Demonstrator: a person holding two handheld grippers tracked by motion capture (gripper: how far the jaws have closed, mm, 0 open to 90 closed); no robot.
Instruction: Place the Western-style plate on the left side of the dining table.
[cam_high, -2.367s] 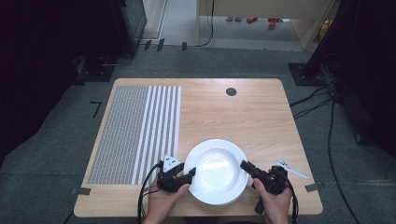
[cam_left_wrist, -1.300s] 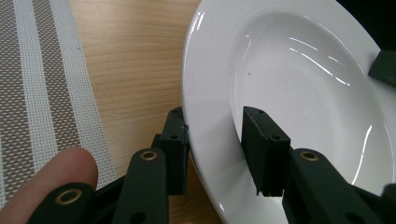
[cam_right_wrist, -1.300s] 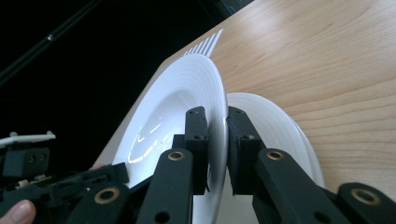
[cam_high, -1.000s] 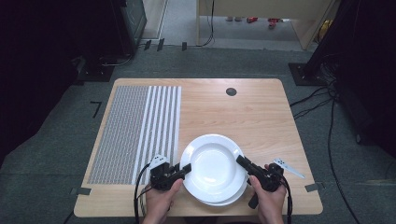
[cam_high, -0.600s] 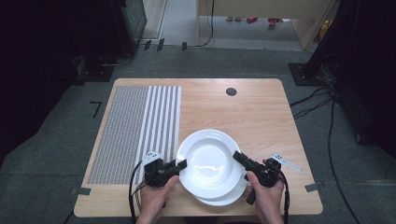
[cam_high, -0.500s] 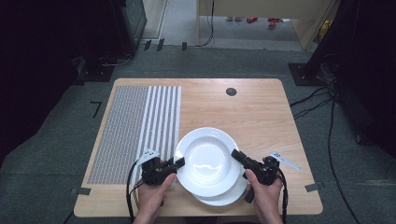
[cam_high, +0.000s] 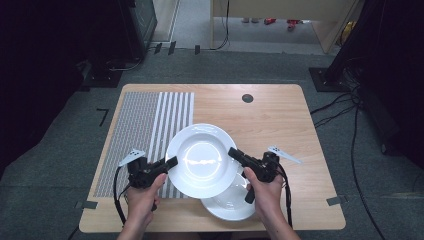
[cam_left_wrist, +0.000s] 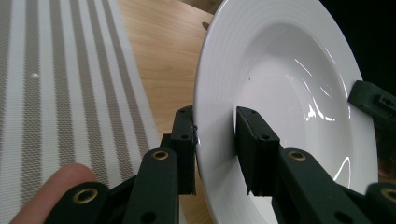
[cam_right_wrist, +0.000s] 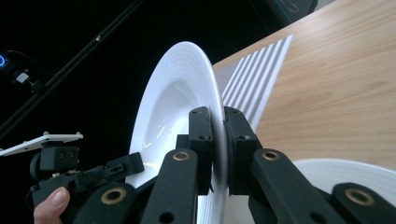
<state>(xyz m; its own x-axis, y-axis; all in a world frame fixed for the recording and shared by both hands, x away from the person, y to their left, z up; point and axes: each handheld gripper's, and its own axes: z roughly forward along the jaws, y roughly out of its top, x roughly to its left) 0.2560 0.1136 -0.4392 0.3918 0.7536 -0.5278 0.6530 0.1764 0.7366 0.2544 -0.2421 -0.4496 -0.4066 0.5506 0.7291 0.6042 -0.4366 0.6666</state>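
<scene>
A white deep plate (cam_high: 202, 160) hangs tilted above the table, held at both sides. My left gripper (cam_high: 170, 162) is shut on its left rim; its jaws have just been closing tighter, with the rim (cam_left_wrist: 205, 107) between the pads. My right gripper (cam_high: 235, 154) is shut on the right rim, which stands edge-on between the pads (cam_right_wrist: 217, 116). A second white plate (cam_high: 230, 202) lies flat on the table below and to the right, partly hidden by the raised one. The opposite gripper shows beyond the plate in each gripper view.
A grey and white striped placemat (cam_high: 150, 130) covers the left part of the wooden table (cam_high: 270, 120). A dark round hole (cam_high: 247, 98) sits near the far edge. Cables (cam_high: 340, 107) run over the floor at the right.
Both grippers have carried the upper plate up and to the left, off the lower plate and toward the placemat. More of the lower plate is now uncovered.
</scene>
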